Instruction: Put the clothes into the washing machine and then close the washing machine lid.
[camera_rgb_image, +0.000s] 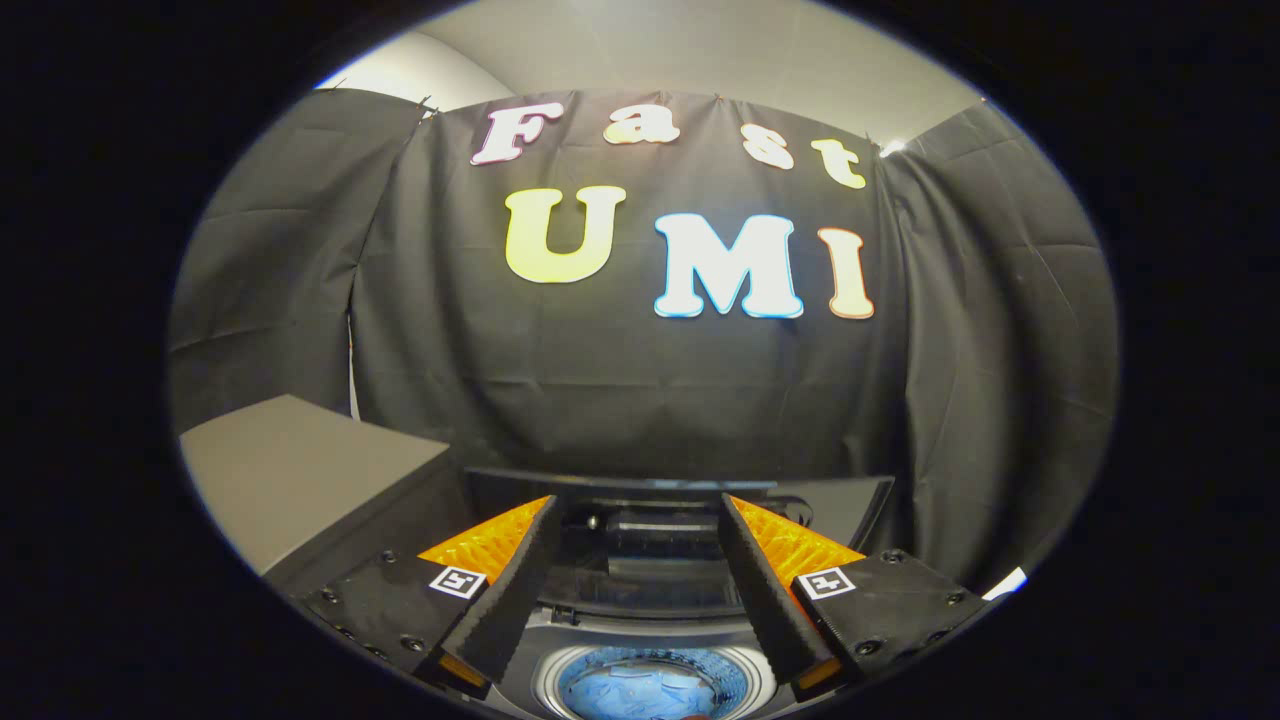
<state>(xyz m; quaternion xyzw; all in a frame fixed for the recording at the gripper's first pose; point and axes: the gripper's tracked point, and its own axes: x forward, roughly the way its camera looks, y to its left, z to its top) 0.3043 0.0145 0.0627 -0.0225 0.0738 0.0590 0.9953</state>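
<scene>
A forward-looking fisheye view from a hand-held gripper, aimed across the top of a small top-loading washing machine toward a black cloth wall.

At the far left, a plain grey box-like surface (300, 470) stands beside the machine, with its flat top bare.

Next, near the bottom of the view, comes the gripper (637, 520). Its two fingers are spread well apart with nothing between them, so it is open and holding nothing. A small square marker sits on the base of each finger.

Between the fingers and below them is the washing machine (650, 600). Its round drum opening (655, 685) lies low between the finger bases, ringed by a pale rim. Inside the drum, pale blue clothes (640, 690) are visible; how many pieces there are cannot be told.

Just beyond the fingertips, the washing machine lid (680, 500) stands raised at the back of the machine. It is a dark panel with its upper edge running from left to right behind both fingers.

To the right, only more black cloth hangs behind the machine.

Judging from this, the first part of the task looks done, since clothes already lie in the drum and the gripper is empty. The lid is still up, so closing it remains. The gripper's position, facing the raised lid, suggests that step is next.
</scene>
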